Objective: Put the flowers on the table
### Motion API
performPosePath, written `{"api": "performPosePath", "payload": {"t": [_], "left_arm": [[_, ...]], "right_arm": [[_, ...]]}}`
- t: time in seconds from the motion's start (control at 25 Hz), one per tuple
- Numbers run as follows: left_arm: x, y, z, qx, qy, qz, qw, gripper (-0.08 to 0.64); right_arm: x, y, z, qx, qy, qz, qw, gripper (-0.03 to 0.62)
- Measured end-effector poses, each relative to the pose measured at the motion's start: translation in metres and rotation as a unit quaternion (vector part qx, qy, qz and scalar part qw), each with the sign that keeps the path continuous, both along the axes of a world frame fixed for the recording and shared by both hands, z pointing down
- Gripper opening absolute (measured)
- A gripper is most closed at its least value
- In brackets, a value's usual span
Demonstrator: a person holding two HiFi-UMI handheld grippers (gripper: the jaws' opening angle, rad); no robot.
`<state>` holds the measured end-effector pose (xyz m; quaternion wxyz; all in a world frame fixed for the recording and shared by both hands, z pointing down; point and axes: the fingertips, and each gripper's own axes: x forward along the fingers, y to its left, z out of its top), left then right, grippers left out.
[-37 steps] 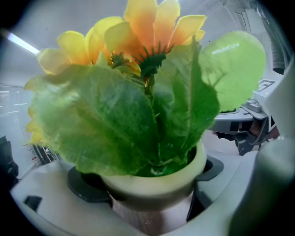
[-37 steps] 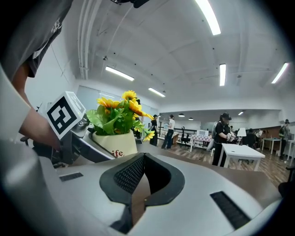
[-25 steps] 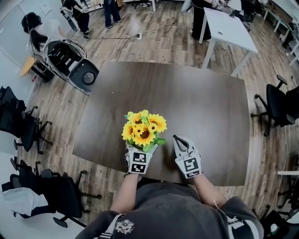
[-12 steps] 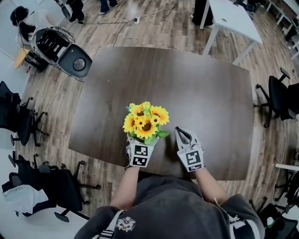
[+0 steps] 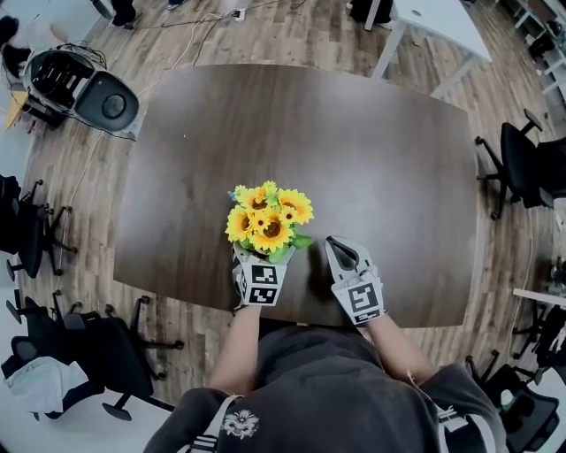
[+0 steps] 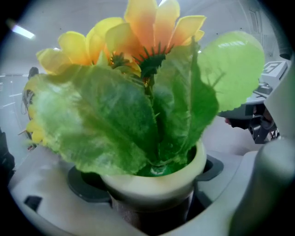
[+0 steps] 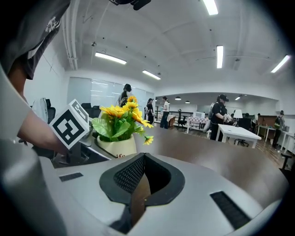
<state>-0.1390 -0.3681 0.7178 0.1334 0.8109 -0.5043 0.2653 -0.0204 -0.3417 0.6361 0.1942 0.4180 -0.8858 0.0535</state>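
Flowers (image 5: 265, 219) held at the base between left gripper (image 5: 259, 264) jaws, right gripper (image 5: 343, 254) jaws together, empty, alongside

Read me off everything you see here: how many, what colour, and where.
sunflowers: one bunch, yellow with green leaves, in the pot
pot: one, cream, between the left gripper's jaws
table: one, dark brown, centre
white table: one, far right
office chairs: several, black, on both sides of the table
machine: one, black and white, on the floor, far left
floor: grey-brown wood planks
people: several, far end of the room
left gripper: white, shut on the pot, over the table's near edge
right gripper: white, shut, empty, right of the sunflowers
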Motion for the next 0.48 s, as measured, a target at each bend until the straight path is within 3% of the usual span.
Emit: {"api": "performPosePath", "payload": {"t": [0.24,0.48], "left_arm": [[0.000,0.003,0.019,-0.021,-0.008,-0.009,0.9997,0.542],[-0.002,0.001,0.017,-0.013,-0.027,-0.006,0.9995,0.541]], "right_arm": [[0.002,0.002,0.006,-0.006,0.006,0.001,1.000,0.023],[-0.004,0.000,0.005,-0.005,0.002,0.001,1.000,0.023]]}}
